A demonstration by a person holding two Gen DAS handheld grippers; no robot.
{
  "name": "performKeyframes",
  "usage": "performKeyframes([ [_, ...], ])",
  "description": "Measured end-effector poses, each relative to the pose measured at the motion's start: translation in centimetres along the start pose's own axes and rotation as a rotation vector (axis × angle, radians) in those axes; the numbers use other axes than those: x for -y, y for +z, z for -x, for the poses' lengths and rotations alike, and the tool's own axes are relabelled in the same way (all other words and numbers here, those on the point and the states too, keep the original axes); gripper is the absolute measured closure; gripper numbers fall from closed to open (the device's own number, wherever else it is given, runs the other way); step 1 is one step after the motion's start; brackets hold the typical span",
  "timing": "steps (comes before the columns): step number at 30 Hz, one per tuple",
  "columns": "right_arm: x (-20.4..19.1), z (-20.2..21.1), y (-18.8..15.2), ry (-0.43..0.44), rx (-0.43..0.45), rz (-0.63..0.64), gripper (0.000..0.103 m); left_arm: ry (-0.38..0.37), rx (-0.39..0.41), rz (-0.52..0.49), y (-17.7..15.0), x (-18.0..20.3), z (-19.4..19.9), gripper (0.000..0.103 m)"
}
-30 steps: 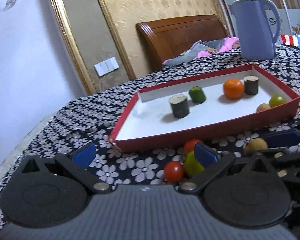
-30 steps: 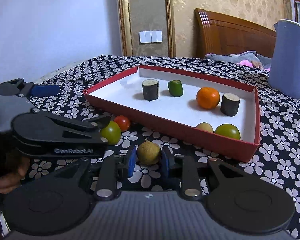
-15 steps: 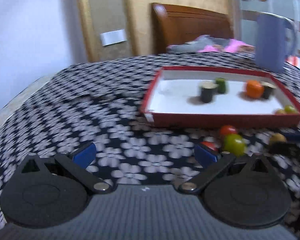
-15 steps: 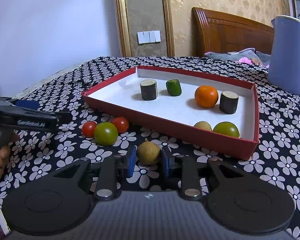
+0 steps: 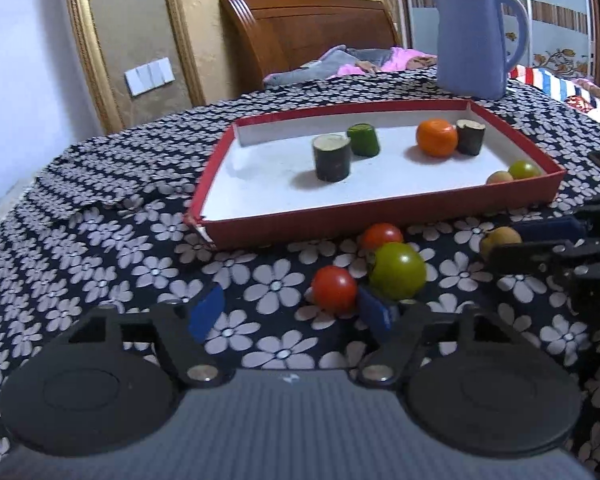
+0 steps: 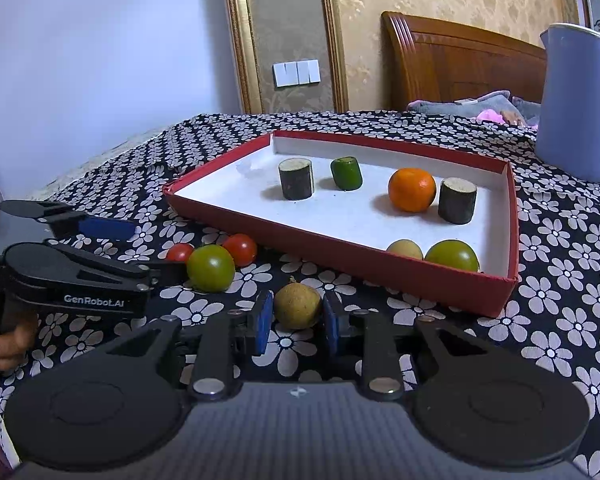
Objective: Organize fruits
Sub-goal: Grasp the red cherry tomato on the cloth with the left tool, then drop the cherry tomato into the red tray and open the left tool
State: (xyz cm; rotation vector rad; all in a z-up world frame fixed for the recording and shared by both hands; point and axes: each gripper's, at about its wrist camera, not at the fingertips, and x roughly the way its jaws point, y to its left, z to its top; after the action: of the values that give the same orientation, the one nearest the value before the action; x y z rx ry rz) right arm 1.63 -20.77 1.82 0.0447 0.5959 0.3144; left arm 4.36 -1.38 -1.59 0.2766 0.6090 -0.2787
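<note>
On the flowered tablecloth (image 6: pixel 560 292), going left to right in the right wrist view, the left gripper (image 6: pixel 140 250) reaches in from the left edge, held by a hand (image 6: pixel 4 344). Its jaws have just been closing and stand part open; in its own view the near red tomato (image 5: pixel 334 289) sits just ahead of the right pad with nothing pressed between the pads. Two red tomatoes lie loose on the cloth, the second one (image 6: pixel 240 249) closer to the tray, with one loose green tomato (image 6: pixel 211 268) touching both. Next comes one brownish-yellow round fruit (image 6: pixel 298 306), clamped between the blue pads of the right gripper (image 6: pixel 296 318), which is closed on it and resting on the cloth. The red tray (image 6: pixel 340 248) holds six pieces: two dark cut cylinders (image 6: pixel 296 178), one green cylinder (image 6: pixel 346 173), one orange (image 6: pixel 412 189), one small yellowish fruit (image 6: pixel 405 249) and one green tomato (image 6: pixel 452 255). One blue jug (image 6: pixel 576 104) stands far right.
</note>
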Motion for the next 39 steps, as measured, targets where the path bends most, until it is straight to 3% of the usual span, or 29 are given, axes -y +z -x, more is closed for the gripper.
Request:
performKeyframes([
  [4, 0.0, 0.0, 0.0, -0.003, 0.003, 0.003, 0.076, -0.038, -0.011, 0.007, 0.3, 0.5, -0.6, 0.06],
  [6, 0.0, 0.0, 0.0, -0.004, 0.005, 0.003, 0.076, -0.074, -0.016, 0.024, 0.4, 0.6, -0.7, 0.078],
  [13, -0.2, 0.2, 0.0, -0.013, 0.013, 0.017, 0.076, -0.1, -0.002, 0.046, 0.0, 0.3, -0.1, 0.079],
  [19, -0.7, 1.1, -0.1, -0.025, 0.04, 0.03, 0.076, -0.045, 0.034, 0.044, 0.7, -0.1, 1.2, 0.079],
  [29, -0.9, 3.9, -0.5, -0.018, 0.086, 0.029, 0.076, 0.049, 0.054, 0.047, 4.1, 1.4, 0.6, 0.079],
  [39, -0.4, 5.9, -0.9, -0.018, 0.121, 0.025, 0.076, 0.072, 0.038, 0.045, 7.7, 3.4, -1.8, 0.079],
])
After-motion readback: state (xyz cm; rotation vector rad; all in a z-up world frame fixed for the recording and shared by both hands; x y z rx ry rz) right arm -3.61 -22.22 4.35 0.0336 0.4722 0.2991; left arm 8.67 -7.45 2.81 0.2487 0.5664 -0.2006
